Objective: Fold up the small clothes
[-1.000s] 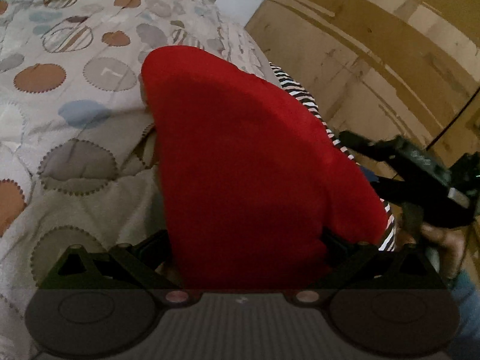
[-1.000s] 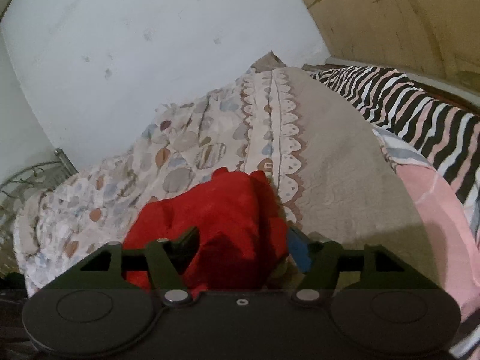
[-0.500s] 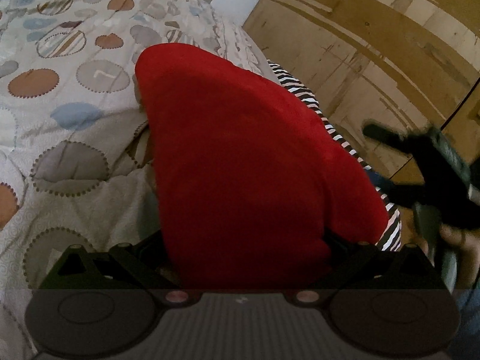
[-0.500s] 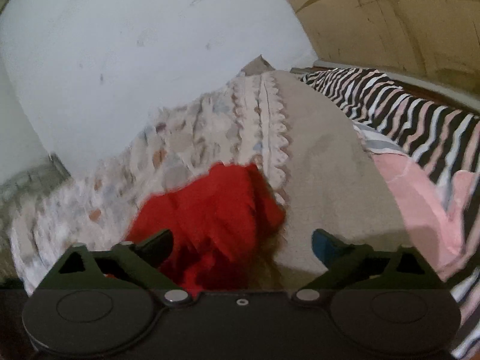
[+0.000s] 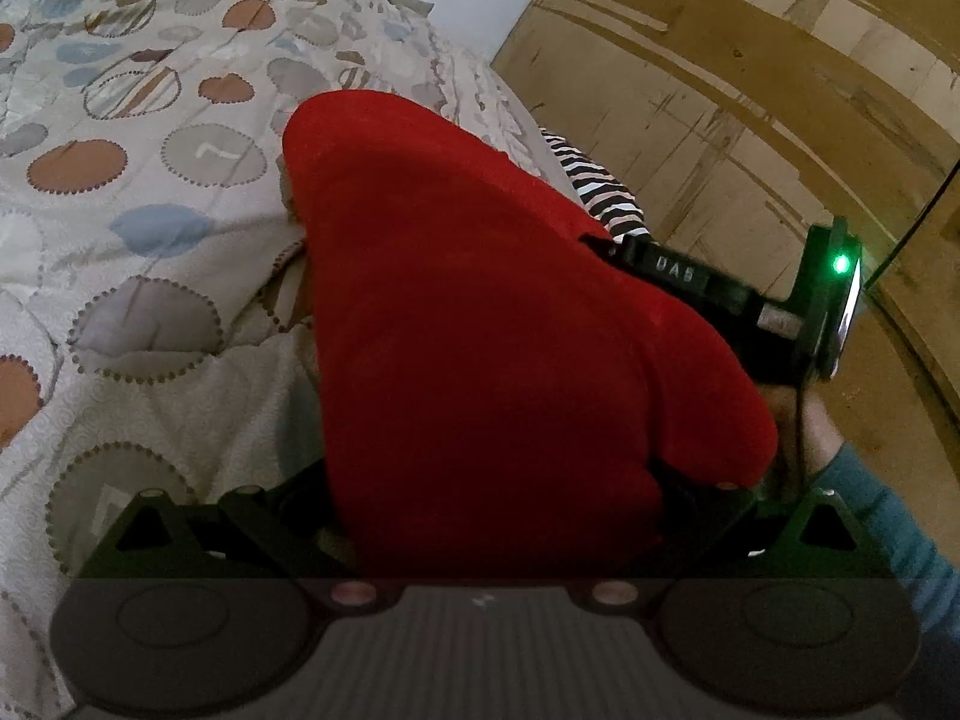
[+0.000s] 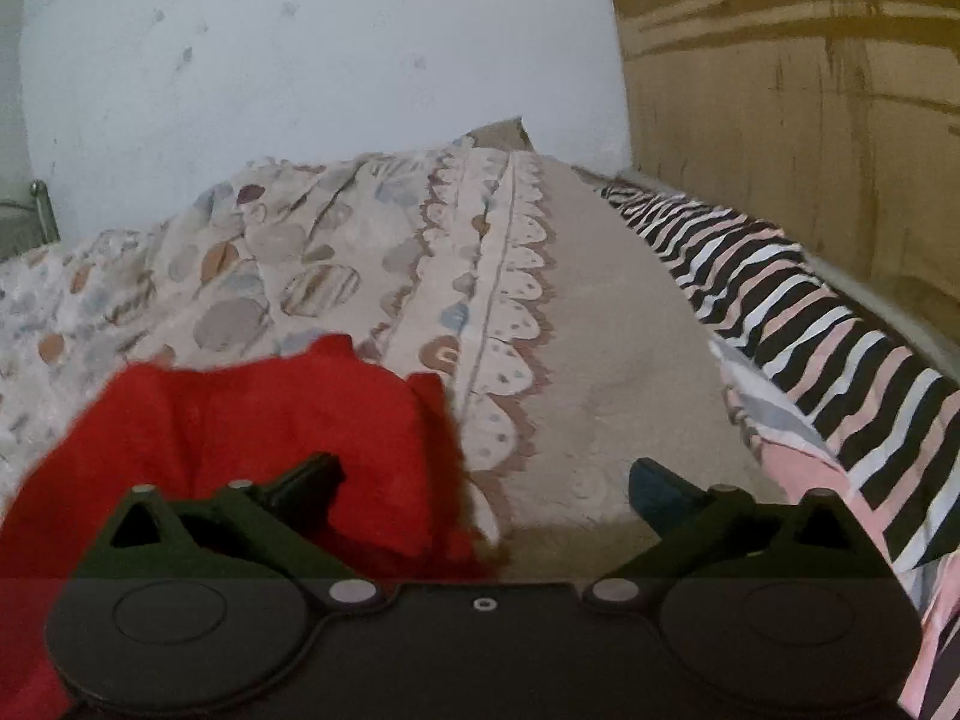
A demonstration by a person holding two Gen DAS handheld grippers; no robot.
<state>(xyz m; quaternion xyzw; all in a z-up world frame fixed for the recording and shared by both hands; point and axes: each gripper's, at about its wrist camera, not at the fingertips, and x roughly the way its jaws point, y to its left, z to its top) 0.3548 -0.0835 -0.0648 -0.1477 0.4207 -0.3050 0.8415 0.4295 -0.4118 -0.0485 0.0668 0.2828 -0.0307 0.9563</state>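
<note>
A small red garment [image 5: 492, 330] hangs from my left gripper [image 5: 486, 516], which is shut on it; the cloth covers both fingertips and most of the left wrist view. In the right wrist view the same red garment [image 6: 252, 438] lies bunched at the lower left on the bed. My right gripper [image 6: 486, 480] is open and empty, its left finger over the red cloth's edge, its right finger over the beige quilt. The right gripper's body also shows in the left wrist view [image 5: 750, 294], just right of the red cloth.
A patterned quilt [image 5: 120, 192] with coloured circles covers the bed. A black, white and pink striped cloth [image 6: 798, 324] lies along the bed's right edge. A wooden panel wall [image 6: 810, 90] stands on the right, a white wall [image 6: 300, 48] behind.
My right gripper opened, let go of the red garment and drew back to the right. My left gripper kept its hold and the cloth barely moved.
</note>
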